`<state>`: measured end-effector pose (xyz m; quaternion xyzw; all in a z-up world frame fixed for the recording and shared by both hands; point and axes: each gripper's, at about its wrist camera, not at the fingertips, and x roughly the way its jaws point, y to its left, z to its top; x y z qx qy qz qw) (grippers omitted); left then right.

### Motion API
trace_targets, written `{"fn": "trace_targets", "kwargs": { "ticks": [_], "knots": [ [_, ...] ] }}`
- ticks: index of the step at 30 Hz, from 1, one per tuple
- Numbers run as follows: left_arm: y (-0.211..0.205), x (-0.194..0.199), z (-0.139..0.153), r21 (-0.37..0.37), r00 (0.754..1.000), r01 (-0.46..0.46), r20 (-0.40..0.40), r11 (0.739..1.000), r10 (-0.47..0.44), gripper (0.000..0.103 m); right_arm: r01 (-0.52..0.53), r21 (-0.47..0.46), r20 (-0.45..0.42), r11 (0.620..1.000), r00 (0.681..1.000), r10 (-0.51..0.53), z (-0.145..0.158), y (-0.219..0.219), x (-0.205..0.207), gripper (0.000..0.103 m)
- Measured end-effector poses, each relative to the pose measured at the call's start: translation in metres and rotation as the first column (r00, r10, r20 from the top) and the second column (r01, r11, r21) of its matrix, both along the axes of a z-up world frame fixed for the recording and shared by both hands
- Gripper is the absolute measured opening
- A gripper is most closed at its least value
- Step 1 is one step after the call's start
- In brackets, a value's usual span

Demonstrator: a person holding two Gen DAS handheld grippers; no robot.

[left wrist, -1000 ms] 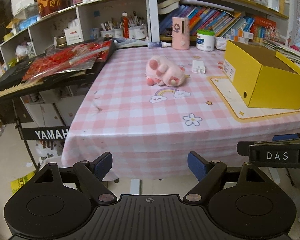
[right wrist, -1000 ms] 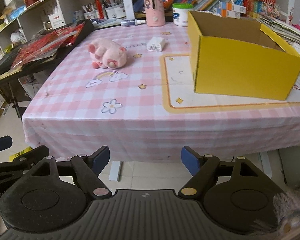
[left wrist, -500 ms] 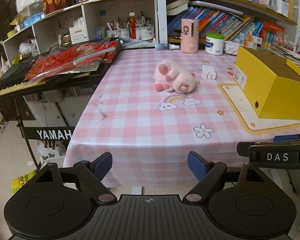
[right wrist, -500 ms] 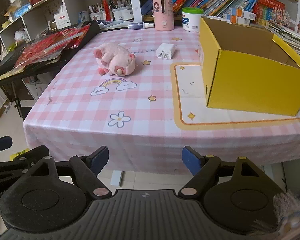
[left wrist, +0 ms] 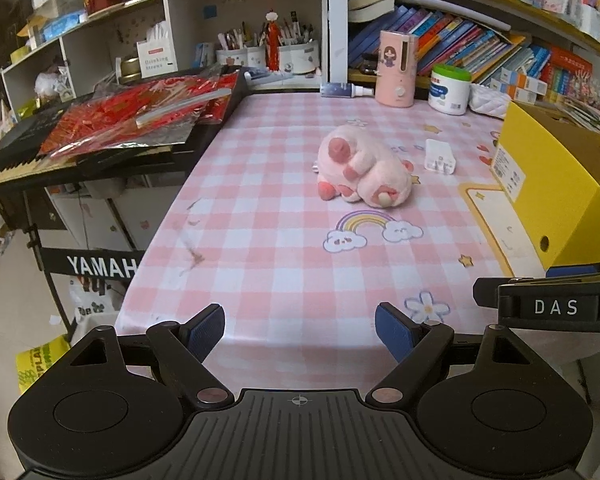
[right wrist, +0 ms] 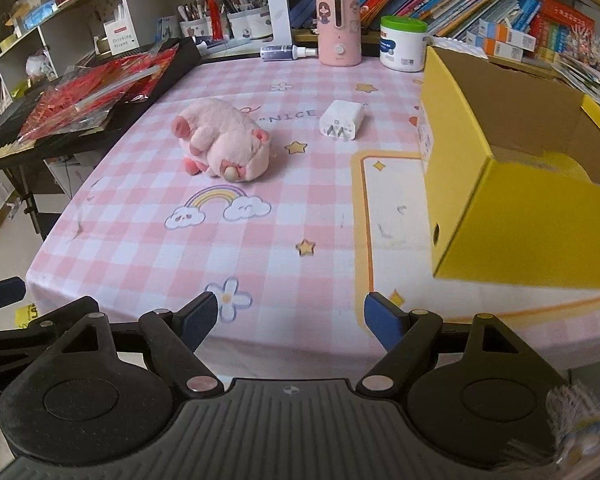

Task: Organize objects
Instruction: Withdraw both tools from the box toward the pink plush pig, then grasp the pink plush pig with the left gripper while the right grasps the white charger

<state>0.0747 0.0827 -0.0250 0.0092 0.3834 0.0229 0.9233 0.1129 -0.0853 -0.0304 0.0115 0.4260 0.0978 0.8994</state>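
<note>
A pink plush pig lies on its side in the middle of the pink checked tablecloth. A white plug charger lies just beyond it to the right. An open yellow cardboard box stands on the right of the table. My left gripper is open over the table's near edge, well short of the pig, with nothing between its fingers. My right gripper is open too, empty, at the near edge between the pig and the box.
A pink humidifier, a green-lidded white jar and a small spray bottle stand at the table's back edge under bookshelves. A keyboard with red foil packs on it abuts the table's left side.
Both grippers have come closer to the table, so the pig, charger and box look larger and nearer. Both stay open and empty.
</note>
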Motion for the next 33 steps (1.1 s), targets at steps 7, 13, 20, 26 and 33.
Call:
{"fn": "trace_targets", "kwargs": {
  "ticks": [7,13,20,26,33],
  "knots": [
    [-0.004,0.026,-0.002,-0.008,1.000,-0.015,-0.010,1.000,0.015,0.085,-0.014,-0.007,-0.008,1.000,1.000,0.014,-0.001,-0.001,0.031,0.079],
    [-0.005,0.044,-0.001,-0.004,0.999,-0.036,-0.015,0.999,0.036,0.085,-0.040,-0.003,-0.011,0.999,0.999,0.040,-0.001,-0.001,0.055,0.079],
    [-0.007,0.064,0.000,0.000,0.998,-0.053,-0.022,0.999,0.053,0.085,-0.059,0.005,0.000,0.998,0.998,0.059,0.001,0.000,0.080,0.079],
    [-0.010,0.084,0.001,0.001,0.998,-0.058,-0.018,0.998,0.058,0.085,-0.060,0.018,0.016,0.998,0.998,0.060,0.004,-0.001,0.102,0.079],
    [-0.014,0.109,0.006,-0.022,0.998,-0.049,0.029,0.999,0.050,0.085,-0.027,0.021,0.065,0.999,0.998,0.025,0.012,-0.003,0.133,0.079]
  ]
}}
